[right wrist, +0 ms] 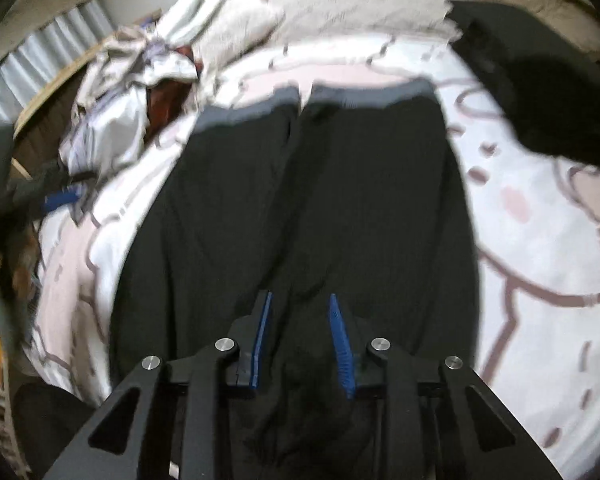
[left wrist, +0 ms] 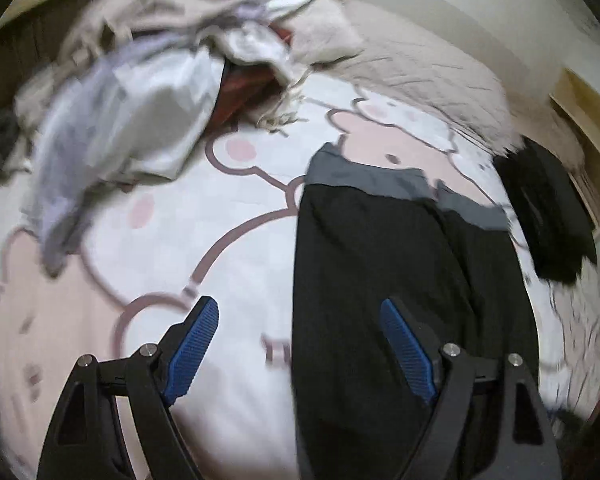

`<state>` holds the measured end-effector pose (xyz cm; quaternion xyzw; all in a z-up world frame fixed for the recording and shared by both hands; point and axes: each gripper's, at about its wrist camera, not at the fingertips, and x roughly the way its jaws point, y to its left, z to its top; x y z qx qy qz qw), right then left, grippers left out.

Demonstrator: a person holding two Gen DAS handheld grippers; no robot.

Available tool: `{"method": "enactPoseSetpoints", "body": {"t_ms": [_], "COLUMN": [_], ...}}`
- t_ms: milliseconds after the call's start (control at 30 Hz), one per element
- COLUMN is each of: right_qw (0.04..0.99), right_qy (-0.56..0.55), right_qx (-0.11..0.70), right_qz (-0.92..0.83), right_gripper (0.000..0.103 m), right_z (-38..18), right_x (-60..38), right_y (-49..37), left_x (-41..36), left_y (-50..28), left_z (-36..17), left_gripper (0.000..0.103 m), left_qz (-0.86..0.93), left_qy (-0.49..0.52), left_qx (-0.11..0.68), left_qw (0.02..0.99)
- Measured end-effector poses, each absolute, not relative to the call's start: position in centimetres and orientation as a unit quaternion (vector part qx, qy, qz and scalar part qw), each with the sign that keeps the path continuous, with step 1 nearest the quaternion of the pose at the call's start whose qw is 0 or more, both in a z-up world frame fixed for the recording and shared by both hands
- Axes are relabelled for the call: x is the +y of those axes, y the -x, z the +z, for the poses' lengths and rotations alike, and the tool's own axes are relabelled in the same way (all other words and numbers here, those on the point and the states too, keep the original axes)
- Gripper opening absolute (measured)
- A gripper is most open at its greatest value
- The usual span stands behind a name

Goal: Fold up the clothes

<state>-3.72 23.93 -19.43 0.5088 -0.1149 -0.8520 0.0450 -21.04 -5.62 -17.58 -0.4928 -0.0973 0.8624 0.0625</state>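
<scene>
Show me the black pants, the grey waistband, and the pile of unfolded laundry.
black pants (right wrist: 320, 200), right wrist view, middle of the legs
grey waistband (right wrist: 348, 94), right wrist view, right half of the band
pile of unfolded laundry (left wrist: 140, 112), left wrist view, pale shiny garment in front

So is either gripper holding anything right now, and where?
Left gripper is open, holding nothing. Right gripper is over the near end of the black trousers, jaws narrowed; whether the pads actually pinch cloth cannot be told.
</scene>
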Motion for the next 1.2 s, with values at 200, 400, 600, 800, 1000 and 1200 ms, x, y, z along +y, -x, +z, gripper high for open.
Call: {"method": "enactPoseSetpoints", "body": {"t_ms": [200,400,600,800,1000,1200], "right_qw": [0.056,0.063,0.065,0.071,0.074,0.077], "right_qy": [-0.537,-0.534,-0.534,-0.533,-0.527,-0.521], "right_qx": [-0.167,-0.172,-0.175,-0.202,-0.230,-0.260], "right_qz": [-0.825,-0.826,-0.825,-0.818,-0.815,-0.809], "right_gripper": [0.029,0.029,0.029,0.029,0.029,0.029], "right_z": [-24.4,-24.4,-24.6,-24.6,-24.4,-24.5], "right_x": [25.0,25.0,25.3,26.3,27.0,28.3], "right_y": [2.8,3.0,3.0,2.6,2.5,2.1], "left_x": [-6.3,-4.9,-2.4,1.2,13.1,19.7], "left_y": [29.1,33.7,34.1,31.9,25.5,22.7], "left_z": [-22.2,-25.3,-24.6,-20.1,-18.6,-22.7], "left_gripper": [0.083,0.082,0.018,0.003,0.003,0.005], "left_qz": [0.845,0.835,0.835,0.871,0.865,0.807], "left_qy": [0.515,0.531,0.528,0.469,0.382,0.435], "left_qx": [-0.133,-0.129,-0.096,-0.020,0.209,0.241], "left_qw": [0.051,0.064,0.122,0.144,0.249,0.318]}}
